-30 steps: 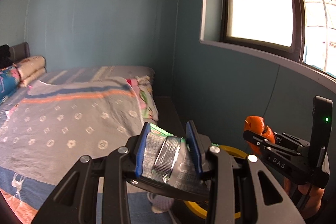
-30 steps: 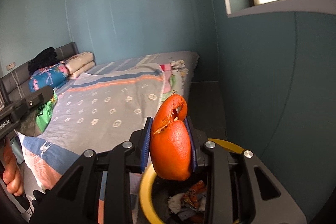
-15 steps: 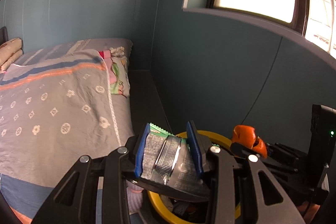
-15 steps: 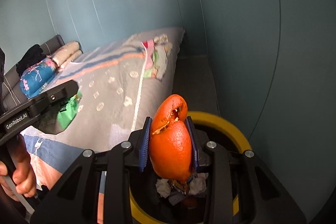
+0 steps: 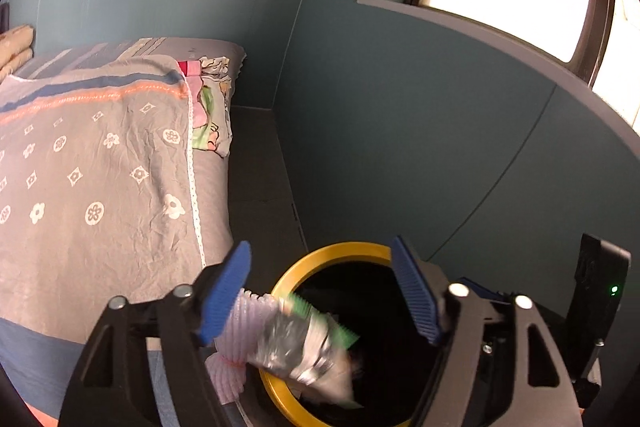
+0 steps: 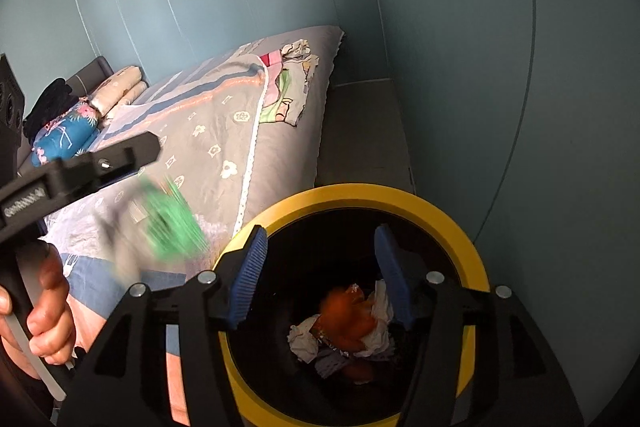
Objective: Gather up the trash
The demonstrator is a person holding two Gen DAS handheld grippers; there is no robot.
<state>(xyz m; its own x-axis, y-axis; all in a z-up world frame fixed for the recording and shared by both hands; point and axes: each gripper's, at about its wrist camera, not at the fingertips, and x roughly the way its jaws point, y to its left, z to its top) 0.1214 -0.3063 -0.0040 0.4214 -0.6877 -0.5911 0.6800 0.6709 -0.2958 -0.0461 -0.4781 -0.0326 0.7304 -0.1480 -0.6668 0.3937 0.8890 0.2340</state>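
— What have the jaws got?
— Nothing. The left gripper (image 5: 320, 295) gapes wide; the silver-green wrapper (image 5: 296, 343), blurred, sits loose over the bin (image 5: 332, 251) rim.
— And the right gripper (image 6: 320, 277)?
— Spread too, over the bin mouth. The orange peel (image 6: 346, 319) lies inside on crumpled paper (image 6: 304, 341), beside the bed (image 6: 224, 131).

Orange peel (image 6: 347, 315) inside yellow-rimmed bin (image 6: 460, 223)
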